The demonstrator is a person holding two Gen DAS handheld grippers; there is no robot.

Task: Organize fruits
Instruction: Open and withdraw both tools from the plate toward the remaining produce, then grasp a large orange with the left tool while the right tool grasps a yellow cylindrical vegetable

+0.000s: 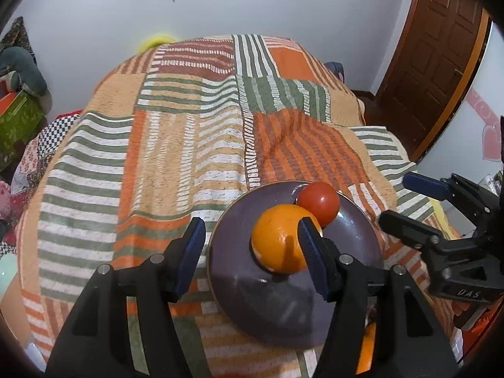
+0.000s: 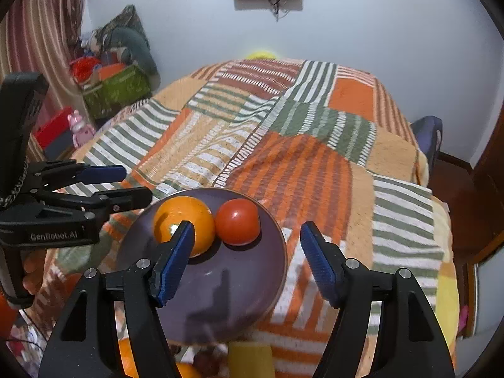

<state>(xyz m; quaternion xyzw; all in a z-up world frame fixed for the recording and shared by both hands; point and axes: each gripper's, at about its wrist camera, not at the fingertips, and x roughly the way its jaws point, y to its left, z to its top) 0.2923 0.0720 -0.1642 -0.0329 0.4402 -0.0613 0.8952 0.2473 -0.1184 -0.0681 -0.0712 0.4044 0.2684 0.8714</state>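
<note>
A purple plate (image 1: 239, 271) (image 2: 220, 286) lies on the striped bedspread near its front edge. On it sit an orange (image 1: 278, 239) (image 2: 186, 220) and a red tomato (image 1: 319, 201) (image 2: 237, 222), touching each other. My left gripper (image 1: 252, 245) is open and empty above the plate's left part; its right finger stands in front of the orange. My right gripper (image 2: 247, 252) is open and empty above the plate's near right part. Each gripper shows in the other's view: the right gripper (image 1: 397, 201), the left gripper (image 2: 132, 186).
The bedspread (image 1: 195, 145) (image 2: 308, 163) covers a bed that reaches back to a white wall. More oranges (image 2: 129, 359) and a yellow thing (image 2: 250, 359) lie below the front edge. A box of clutter (image 2: 116, 89) stands at the left, a wooden door (image 1: 434, 50) at the right.
</note>
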